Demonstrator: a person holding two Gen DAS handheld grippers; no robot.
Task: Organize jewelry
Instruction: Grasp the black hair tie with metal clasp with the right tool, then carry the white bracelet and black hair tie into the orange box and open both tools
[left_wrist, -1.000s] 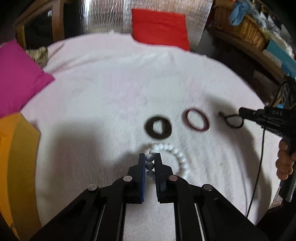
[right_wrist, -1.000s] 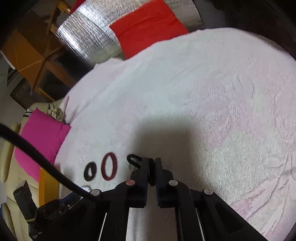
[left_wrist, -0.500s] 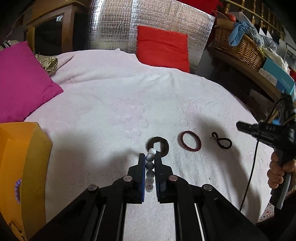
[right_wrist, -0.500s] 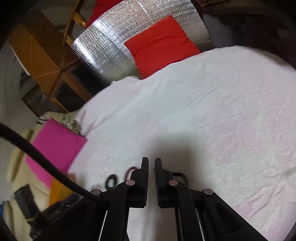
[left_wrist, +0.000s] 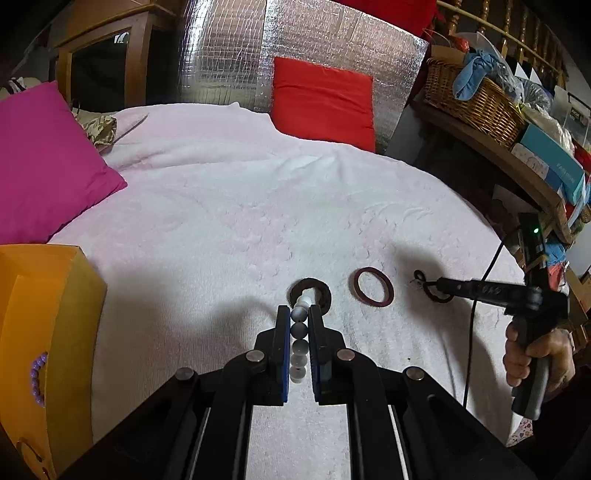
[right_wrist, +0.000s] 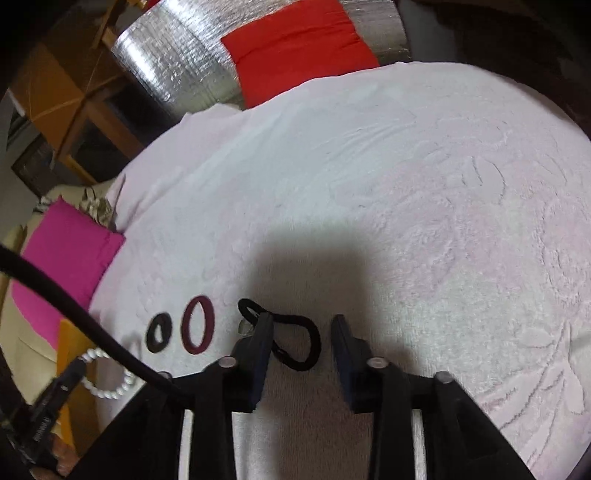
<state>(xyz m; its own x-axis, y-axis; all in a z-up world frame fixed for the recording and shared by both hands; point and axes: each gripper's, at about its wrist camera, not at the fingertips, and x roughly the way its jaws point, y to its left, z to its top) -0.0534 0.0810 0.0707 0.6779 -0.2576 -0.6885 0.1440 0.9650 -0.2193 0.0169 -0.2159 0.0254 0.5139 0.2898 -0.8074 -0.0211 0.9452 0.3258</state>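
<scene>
My left gripper (left_wrist: 298, 312) is shut on a white bead bracelet (left_wrist: 299, 347), which hangs above the pink-white cloth; its loop also shows as the bracelet (right_wrist: 107, 393) in the right wrist view. Beyond it on the cloth lie a dark brown ring (left_wrist: 325, 295) and a maroon ring (left_wrist: 372, 287). A black hair tie (right_wrist: 293, 318) lies flat between the fingers of my right gripper (right_wrist: 302, 323). Those jaws are opening and the pads do not press on the tie. A hand holds that gripper (left_wrist: 439, 284) at the right.
An orange box (left_wrist: 44, 317) with purple beads (left_wrist: 37, 376) inside stands at the left edge. A magenta cushion (left_wrist: 44, 162) and a red cushion (left_wrist: 321, 99) lie at the back. A wicker basket (left_wrist: 476, 99) sits on a shelf to the right.
My left gripper rose with the white bracelet, which now hangs off the cloth. My right gripper went from shut to jaws apart on either side of the black tie.
</scene>
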